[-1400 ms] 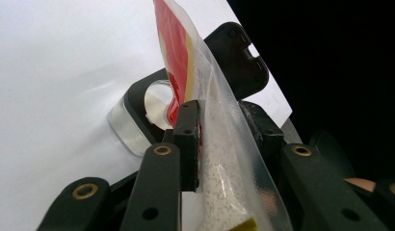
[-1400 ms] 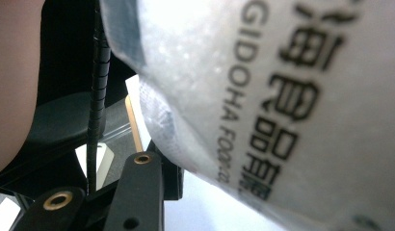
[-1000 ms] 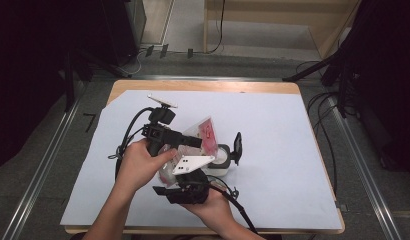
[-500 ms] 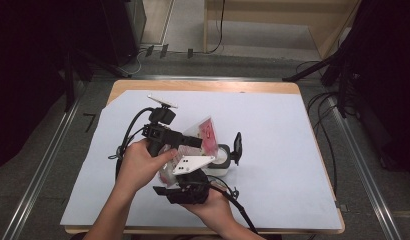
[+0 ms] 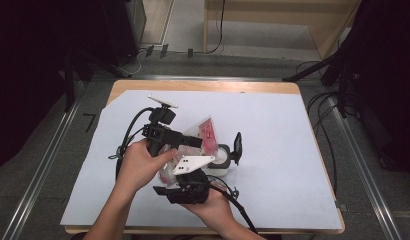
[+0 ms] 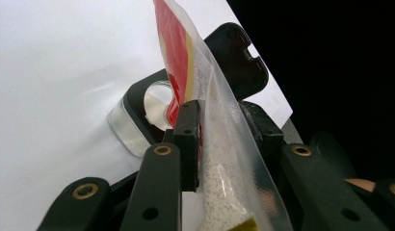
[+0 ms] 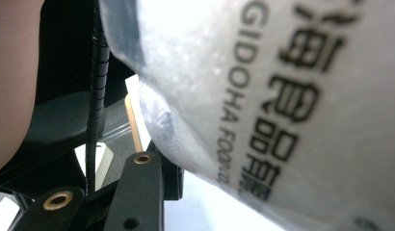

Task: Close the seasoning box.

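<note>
A clear plastic bag [image 5: 205,134] with a red label stands tilted over a small round clear cup [image 5: 221,159] on the white sheet. My left gripper [image 5: 195,141] comes in from the left and is shut on the bag; in the left gripper view its jaws [image 6: 224,130] pinch the film of the bag [image 6: 224,144]. My right gripper [image 5: 219,159] reaches up from the near edge and holds the cup [image 6: 152,103] between its jaws. In the right gripper view the printed bag [image 7: 282,96] hides the cup and one finger [image 7: 145,187] shows.
A white paper sheet [image 5: 283,150] covers the wooden table [image 5: 203,86]. Black cables trail from both grippers at the left and near edge. Metal rails and dark floor flank the table. Bare sheet lies to the right and far side.
</note>
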Available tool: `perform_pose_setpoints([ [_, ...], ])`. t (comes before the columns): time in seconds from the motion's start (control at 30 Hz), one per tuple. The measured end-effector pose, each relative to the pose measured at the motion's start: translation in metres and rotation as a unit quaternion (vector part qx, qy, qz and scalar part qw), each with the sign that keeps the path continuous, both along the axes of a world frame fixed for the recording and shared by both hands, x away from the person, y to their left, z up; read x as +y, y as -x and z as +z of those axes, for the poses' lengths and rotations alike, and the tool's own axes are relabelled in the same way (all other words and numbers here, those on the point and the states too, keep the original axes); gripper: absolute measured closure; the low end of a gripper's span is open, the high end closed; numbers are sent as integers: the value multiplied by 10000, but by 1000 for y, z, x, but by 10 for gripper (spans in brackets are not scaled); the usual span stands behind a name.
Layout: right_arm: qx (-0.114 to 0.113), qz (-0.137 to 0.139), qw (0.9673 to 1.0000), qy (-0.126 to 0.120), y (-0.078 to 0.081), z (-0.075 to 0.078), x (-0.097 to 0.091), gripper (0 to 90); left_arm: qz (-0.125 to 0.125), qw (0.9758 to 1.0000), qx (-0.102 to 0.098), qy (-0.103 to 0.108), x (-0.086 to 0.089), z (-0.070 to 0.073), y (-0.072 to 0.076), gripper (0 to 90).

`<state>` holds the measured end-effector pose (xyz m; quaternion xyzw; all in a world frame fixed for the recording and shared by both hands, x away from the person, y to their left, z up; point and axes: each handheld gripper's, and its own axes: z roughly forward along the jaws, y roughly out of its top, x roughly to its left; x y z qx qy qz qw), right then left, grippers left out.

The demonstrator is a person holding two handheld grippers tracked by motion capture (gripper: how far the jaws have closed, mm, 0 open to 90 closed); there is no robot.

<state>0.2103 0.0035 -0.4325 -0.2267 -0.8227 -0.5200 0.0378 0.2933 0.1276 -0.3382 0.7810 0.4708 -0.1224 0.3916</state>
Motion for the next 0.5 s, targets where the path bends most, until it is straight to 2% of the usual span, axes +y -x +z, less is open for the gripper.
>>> perform_pose_setpoints([
  [0.5,-5,8,10000,15,0,0,0,628,-6,10000,-9,-11,0,0,0,719],
])
